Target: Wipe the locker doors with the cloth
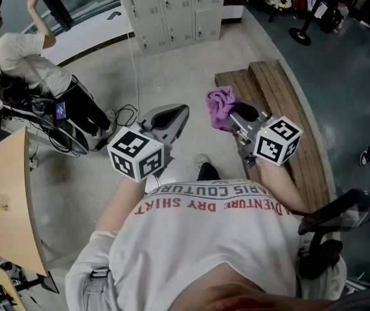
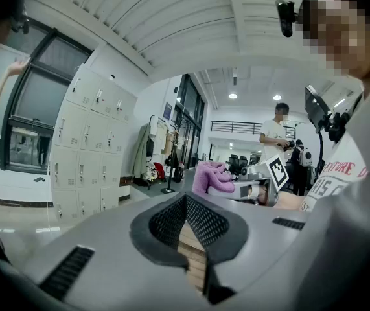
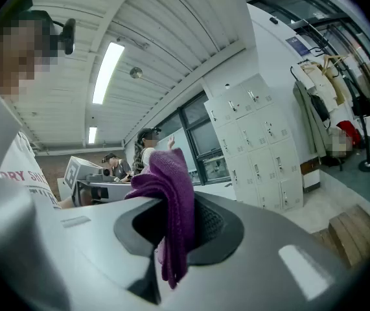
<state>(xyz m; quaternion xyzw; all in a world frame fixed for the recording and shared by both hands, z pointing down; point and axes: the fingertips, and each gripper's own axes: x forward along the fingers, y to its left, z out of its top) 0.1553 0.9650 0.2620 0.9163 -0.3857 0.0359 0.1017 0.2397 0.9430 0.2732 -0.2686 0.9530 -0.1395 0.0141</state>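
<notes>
lockers [image 1: 172,8]: a pale bank of doors at the top of the head view, well apart from both grippers, with open floor between; no door is touched, so by my reading the wiping has not begun
bench [image 1: 282,109]: slatted wood at right of centre in the head view, lying under the right gripper
right gripper [image 1: 233,118]: held out right of centre in the head view, its jaws clamped on the cloth, which fills the gap between them in the right gripper view
left gripper [image 1: 172,118]: left of centre in the head view, jaws drawn together at the tips with nothing between them; only the wood of the bench shows through the gap
cloth [image 1: 221,105]: purple, bunched above the right gripper's jaws with a tail hanging below them, up in the air and off any door
done: the cloth is in hand, as far as the views show
left: judged from this, the whole job, meaning carrying the cloth across to the lockers and rubbing each door
</notes>
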